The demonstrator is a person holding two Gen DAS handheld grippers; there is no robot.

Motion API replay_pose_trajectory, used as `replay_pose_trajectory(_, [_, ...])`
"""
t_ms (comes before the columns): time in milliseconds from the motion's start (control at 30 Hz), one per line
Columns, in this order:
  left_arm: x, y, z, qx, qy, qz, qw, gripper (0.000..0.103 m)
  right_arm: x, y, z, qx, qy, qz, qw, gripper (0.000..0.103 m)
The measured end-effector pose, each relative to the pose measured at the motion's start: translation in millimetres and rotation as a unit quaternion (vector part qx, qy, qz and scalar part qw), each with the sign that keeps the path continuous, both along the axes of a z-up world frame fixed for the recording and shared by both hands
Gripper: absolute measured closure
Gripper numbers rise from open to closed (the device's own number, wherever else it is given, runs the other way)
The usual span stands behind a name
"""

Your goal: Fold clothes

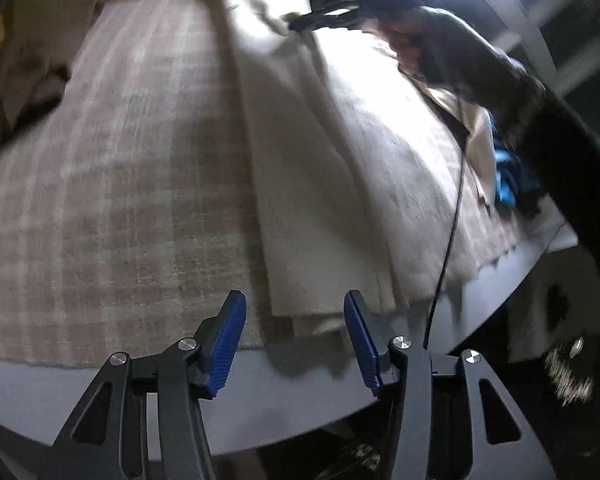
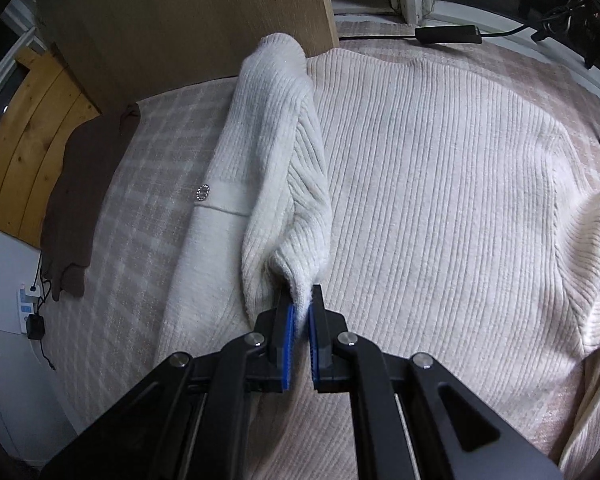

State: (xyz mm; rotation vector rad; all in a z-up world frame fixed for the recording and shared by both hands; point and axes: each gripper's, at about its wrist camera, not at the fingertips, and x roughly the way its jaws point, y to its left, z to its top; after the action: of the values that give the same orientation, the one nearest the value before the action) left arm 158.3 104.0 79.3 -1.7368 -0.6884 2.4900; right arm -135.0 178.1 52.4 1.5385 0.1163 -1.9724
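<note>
Plaid blanket [image 2: 112, 240] bears sweater [image 2: 440, 200], right tool [image 2: 300, 316] pinching it.

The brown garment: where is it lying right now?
In the right wrist view, the brown garment lies at the left edge of the checked cloth, left of the cream sweater.

left gripper [image 1: 295, 344]: black links, blue ribbed pads, silver screws
right gripper [image 2: 300, 334]: the same
sleeve [image 1: 500, 76]: dark
</note>
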Motion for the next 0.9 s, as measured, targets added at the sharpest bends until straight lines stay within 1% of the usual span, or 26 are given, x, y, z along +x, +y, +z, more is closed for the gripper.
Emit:
replay_pose_trajectory(100, [-11.5, 2.0, -10.2, 0.022, 0.001, -0.003, 0.9998, 0.055, 0.7, -2.9, -2.7, 0.001, 0.0, 0.002, 1.0, 0.096])
replay_pose_trajectory(133, [-15.8, 5.0, -15.1, 0.024, 0.001, -0.009, 0.9997, 0.059, 0.6, -3.5, -3.1, 0.001, 0.0, 0.003, 1.0, 0.096])
replay_pose_trajectory(167, [-19.1, 8.1, -19.9, 0.02, 0.0, -0.016, 0.9997, 0.078, 0.5, -4.2, -3.5, 0.002, 0.0, 0.004, 1.0, 0.096])
replay_pose_trajectory(200, [-21.9, 11.0, -24.5, 0.016, -0.001, -0.023, 0.9996, 0.091, 0.4, -5.0, -4.1, 0.001, 0.0, 0.005, 1.0, 0.096])
replay_pose_trajectory(233, [-23.9, 12.7, -28.0, 0.014, 0.003, -0.027, 0.9995, 0.096, 0.2, -5.8, -4.8, 0.001, 0.0, 0.005, 1.0, 0.096])
replay_pose_trajectory(300, [-23.7, 11.2, -26.6, 0.017, 0.007, -0.027, 0.9995, 0.097, -0.2, -5.9, -3.9, -0.003, -0.004, 0.006, 1.0, 0.096])
replay_pose_trajectory(333, [-20.8, 9.9, -21.0, 0.008, 0.007, -0.026, 0.9996, 0.097, -0.3, -6.0, -3.5, -0.005, -0.006, 0.006, 1.0, 0.096])
replay_pose_trajectory(400, [-9.6, 4.8, -3.3, -0.015, 0.02, -0.014, 0.9996, 0.097, 1.6, -1.0, 11.1, -0.038, -0.004, 0.006, 0.999, 0.096])
replay_pose_trajectory(433, [-4.3, 2.4, 2.5, -0.02, 0.026, -0.006, 0.9995, 0.097, 3.1, 1.0, 17.0, -0.046, 0.012, 0.006, 0.999, 0.096])
replay_pose_trajectory(467, [-1.8, 1.6, 2.0, -0.02, 0.025, 0.001, 0.9995, 0.097, 4.7, 3.1, 22.9, -0.054, 0.028, 0.006, 0.998, 0.097])
replay_pose_trajectory(500, [-3.0, 3.6, -5.6, -0.018, 0.017, 0.005, 0.9997, 0.097, 4.3, 3.3, 17.8, -0.03, 0.042, 0.004, 0.999, 0.096])
replay_pose_trajectory(567, [-10.2, 11.4, -26.1, -0.022, -0.014, -0.006, 0.9996, 0.096, 0.2, -4.7, -5.3, 0.002, 0.021, 0.013, 1.0, 0.096])
replay_pose_trajectory(600, [-11.7, 15.3, -26.3, -0.027, -0.01, -0.008, 0.9996, 0.095, -1.2, -4.9, -15.3, 0.012, 0.007, 0.012, 1.0, 0.094])
replay_pose_trajectory(633, [-12.6, 16.6, -23.4, -0.03, -0.008, -0.009, 0.9995, 0.092, -0.7, -3.4, -12.5, 0.007, 0.012, 0.011, 1.0, 0.094])
replay_pose_trajectory(667, [-13.2, 15.8, -20.0, -0.035, -0.011, -0.009, 0.9993, 0.086, -0.3, -1.8, -9.6, 0.001, 0.018, 0.011, 1.0, 0.092])
replay_pose_trajectory(700, [-12.4, 13.5, -15.1, -0.037, -0.011, -0.016, 0.9991, 0.083, -0.5, 0.6, -1.4, -0.001, 0.025, 0.007, 1.0, 0.089])
replay_pose_trajectory(767, [-11.5, 9.3, 1.3, -0.049, 0.005, -0.018, 0.9986, 0.083, -0.2, 6.3, 16.5, -0.013, 0.042, -0.001, 0.999, 0.089])
replay_pose_trajectory(800, [-14.4, 10.1, 7.6, -0.052, 0.016, -0.022, 0.9983, 0.083, 2.1, 9.1, 30.2, -0.031, 0.056, -0.001, 0.998, 0.089])
replay_pose_trajectory(833, [-18.8, 12.3, 12.8, -0.055, 0.029, -0.027, 0.9977, 0.08, 4.4, 8.9, 38.1, -0.048, 0.061, 0.006, 0.997, 0.089])
replay_pose_trajectory(867, [-23.3, 14.5, 18.0, -0.057, 0.041, -0.033, 0.997, 0.079, 6.9, 4.3, 42.4, -0.067, 0.06, 0.016, 0.996, 0.089])
replay_pose_trajectory(900, [-31.2, 18.9, 16.7, -0.056, 0.045, -0.042, 0.9965, 0.077, 8.6, -1.5, 40.6, -0.065, 0.06, 0.026, 0.996, 0.089])
